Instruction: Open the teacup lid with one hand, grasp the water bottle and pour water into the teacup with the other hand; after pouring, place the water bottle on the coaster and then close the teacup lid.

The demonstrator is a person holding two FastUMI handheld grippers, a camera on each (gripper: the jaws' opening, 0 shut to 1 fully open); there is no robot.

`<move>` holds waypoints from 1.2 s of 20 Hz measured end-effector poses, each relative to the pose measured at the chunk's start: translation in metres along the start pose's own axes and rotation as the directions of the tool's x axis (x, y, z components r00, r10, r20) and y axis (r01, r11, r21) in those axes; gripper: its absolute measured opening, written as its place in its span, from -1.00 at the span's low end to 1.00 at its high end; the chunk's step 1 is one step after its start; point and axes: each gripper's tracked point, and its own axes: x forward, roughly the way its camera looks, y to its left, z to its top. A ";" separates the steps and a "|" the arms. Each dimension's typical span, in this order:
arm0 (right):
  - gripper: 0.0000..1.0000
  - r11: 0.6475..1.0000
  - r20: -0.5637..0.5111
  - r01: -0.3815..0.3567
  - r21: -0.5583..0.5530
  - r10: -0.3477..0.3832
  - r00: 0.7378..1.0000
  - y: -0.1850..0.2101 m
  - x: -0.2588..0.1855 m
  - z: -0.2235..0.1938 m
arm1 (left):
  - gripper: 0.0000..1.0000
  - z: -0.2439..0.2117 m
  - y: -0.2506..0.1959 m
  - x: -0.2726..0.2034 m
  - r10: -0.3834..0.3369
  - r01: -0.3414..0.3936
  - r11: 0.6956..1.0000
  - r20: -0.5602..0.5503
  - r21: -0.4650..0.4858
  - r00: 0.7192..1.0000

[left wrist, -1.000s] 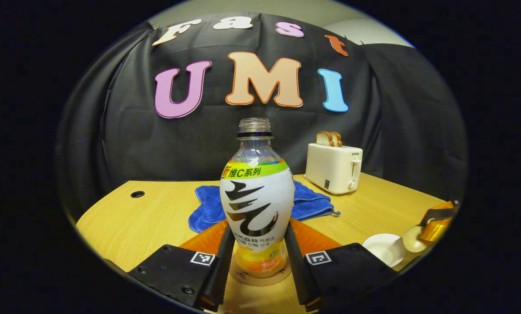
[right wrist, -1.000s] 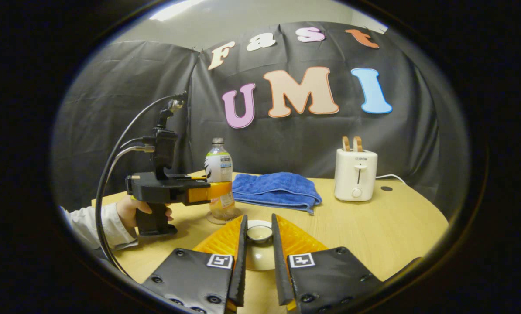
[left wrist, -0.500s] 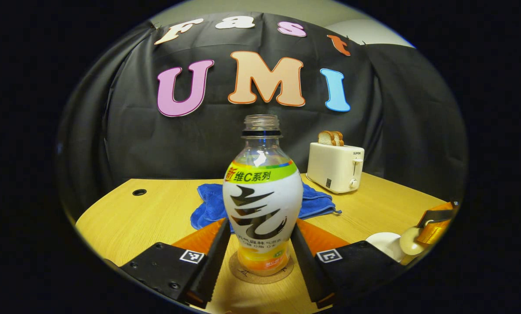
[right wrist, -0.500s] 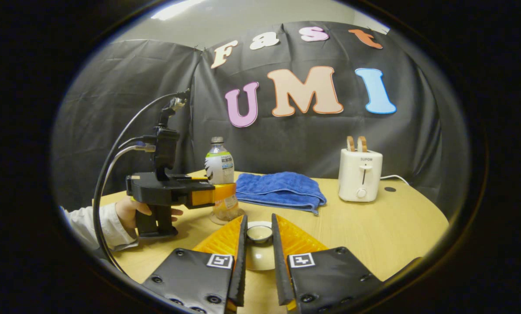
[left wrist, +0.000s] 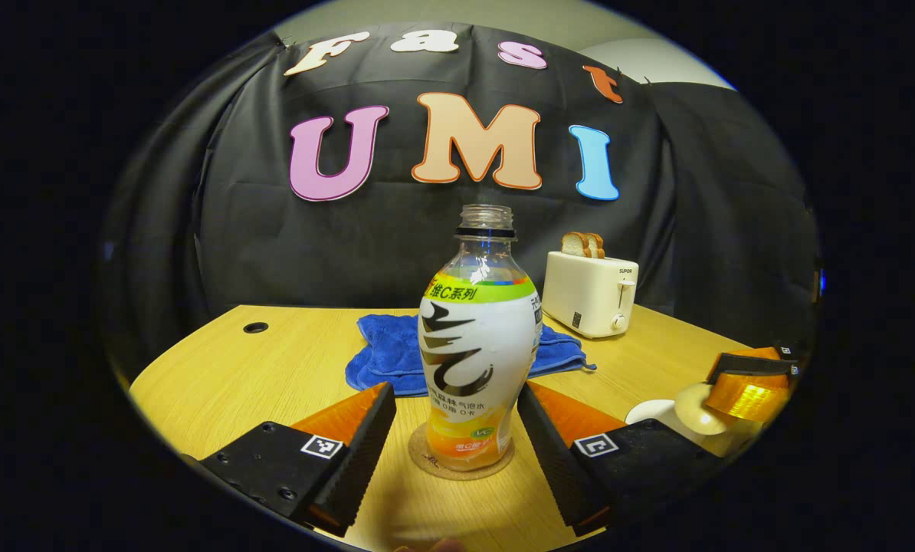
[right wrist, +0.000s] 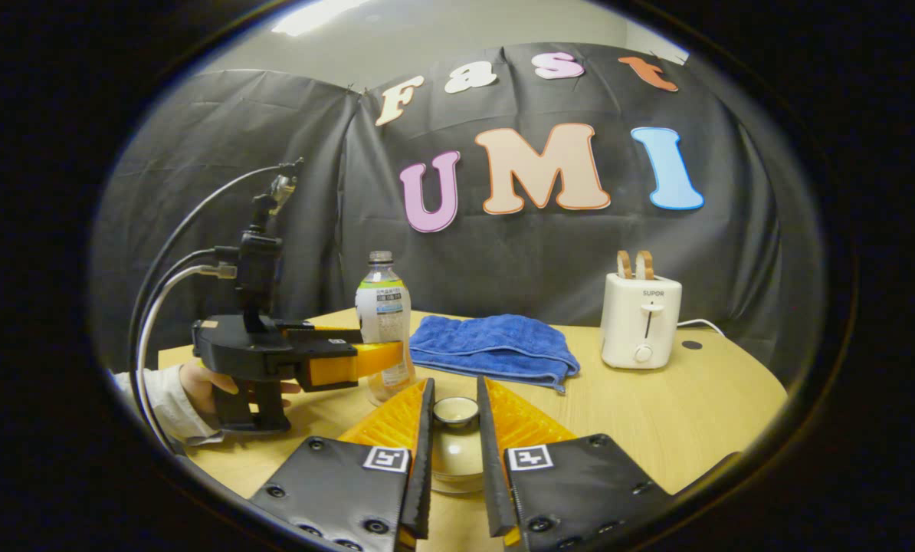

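Bottle set down on its coaster; the lid is next to go back on

On the table [left wrist: 220,376], the water bottle [left wrist: 478,337] stands upright on the coaster [left wrist: 462,463], uncapped, with the left gripper [left wrist: 455,429] spread wide, both fingers clear of its sides. Best to draw that gripper straight back along its own line so neither finger clips the bottle (it looks nearly empty and likely tips easily). The right gripper [right wrist: 453,452] is closed on the teacup lid [right wrist: 456,411], held by its knob; the teacup [left wrist: 653,412] sits just beside it at the table's edge. Lower the lid level and centred over the rim before letting go.
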 end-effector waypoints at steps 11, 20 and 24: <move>-0.36 1.000 -0.028 0.006 -0.028 -0.007 1.000 0.004 0.025 -0.021 | 0.84 -0.013 0.001 -0.030 -0.005 0.004 1.000 -0.016 -0.022 1.000; -0.26 1.000 -0.041 0.028 0.009 -0.027 0.999 0.000 0.023 -0.028 | 0.84 -0.006 0.004 -0.068 0.017 -0.017 1.000 0.027 -0.012 0.999; 0.26 0.999 -0.016 0.025 0.019 -0.025 1.000 0.005 0.015 -0.021 | 0.84 0.007 0.002 -0.086 0.041 -0.041 0.999 0.076 0.004 0.996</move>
